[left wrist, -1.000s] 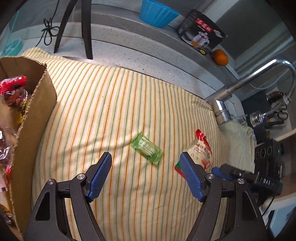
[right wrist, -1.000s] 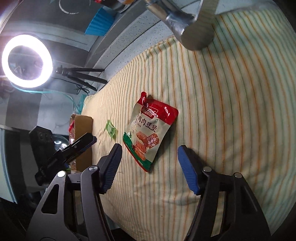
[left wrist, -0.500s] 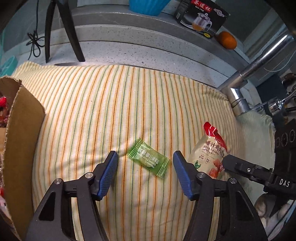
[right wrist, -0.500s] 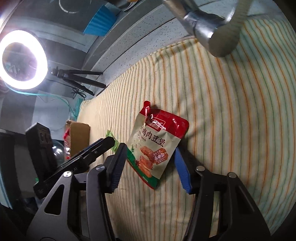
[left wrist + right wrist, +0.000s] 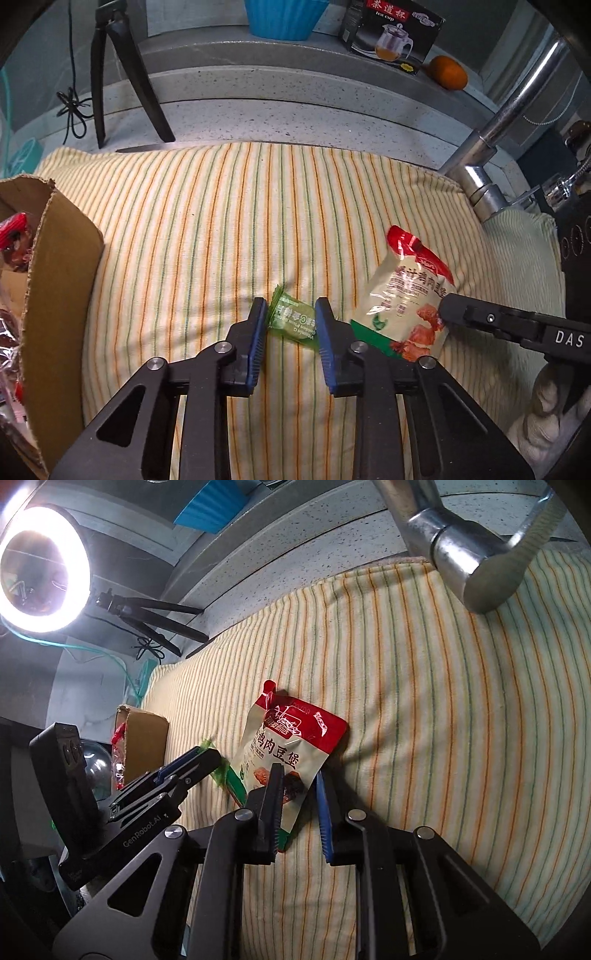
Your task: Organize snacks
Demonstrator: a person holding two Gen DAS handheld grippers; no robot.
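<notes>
Between the left gripper [image 5: 290, 323] fingers the small green crinkly candy wrapper [image 5: 293, 322] now looks pinched after they narrowed, while the right gripper [image 5: 299, 803] has closed onto the red-and-cream foil snack pouch [image 5: 286, 753], so both seem ready to lift.

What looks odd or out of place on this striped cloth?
The cardboard box has a ragged, torn top edge. The red-topped snack pouch lies askew, one corner between the right gripper's fingers. The green candy sits crumpled between the left gripper's fingers. Nothing is spilled.
</notes>
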